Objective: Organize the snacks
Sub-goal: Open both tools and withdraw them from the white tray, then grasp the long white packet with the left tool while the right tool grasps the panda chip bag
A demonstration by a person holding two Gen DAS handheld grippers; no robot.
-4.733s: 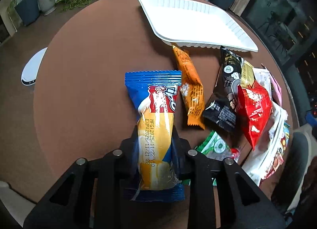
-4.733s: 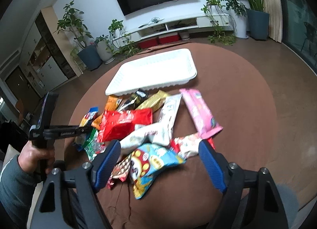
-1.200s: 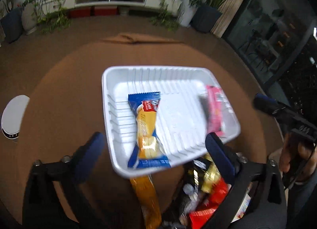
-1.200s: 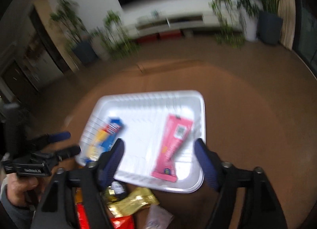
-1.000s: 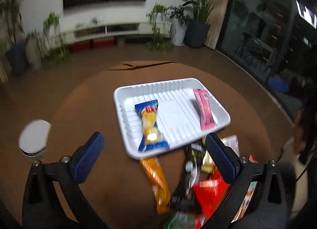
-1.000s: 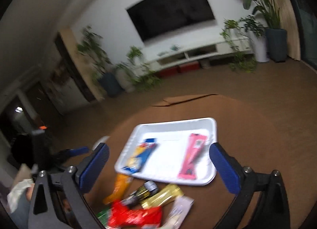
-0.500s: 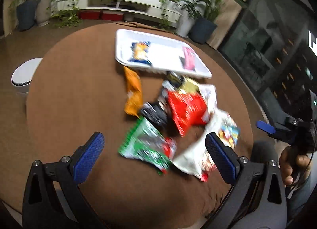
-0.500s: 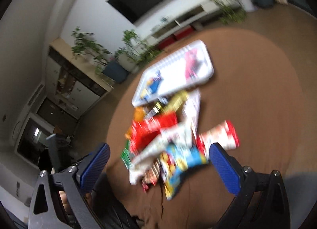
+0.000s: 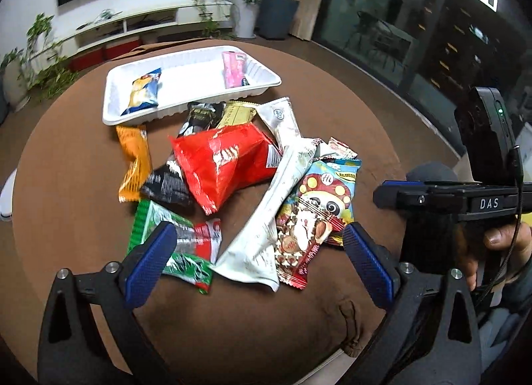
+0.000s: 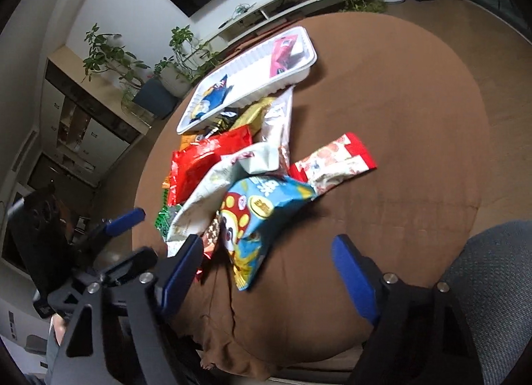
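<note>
A white tray (image 9: pixel 186 108) sits at the far side of the round brown table and holds a blue-and-yellow snack (image 9: pixel 143 92) on its left and a pink bar (image 9: pixel 234 69) on its right. The tray (image 10: pixel 299 75) shows in the right wrist view too. In front of it lies a pile of snacks: a red bag (image 9: pixel 222 162), an orange pack (image 9: pixel 133 162), a green pack (image 9: pixel 176 242), a long white pack (image 9: pixel 272 222) and a blue cartoon pack (image 9: pixel 316 215). My left gripper (image 9: pixel 256 262) is open and empty above the pile's near edge. My right gripper (image 10: pixel 269 272) is open and empty near the blue cartoon pack (image 10: pixel 262 208).
A red-and-white pack (image 10: pixel 335 162) lies to the right of the pile. The brown cloth (image 9: pixel 352 315) wrinkles at the near table edge. A grey chair (image 10: pixel 492 272) stands at the near right. A white round object (image 9: pixel 5 198) sits at the left edge.
Both grippers have pulled back from the tray, where the blue-and-yellow snack and the pink bar now lie, to the near side of the pile. Both stay open.
</note>
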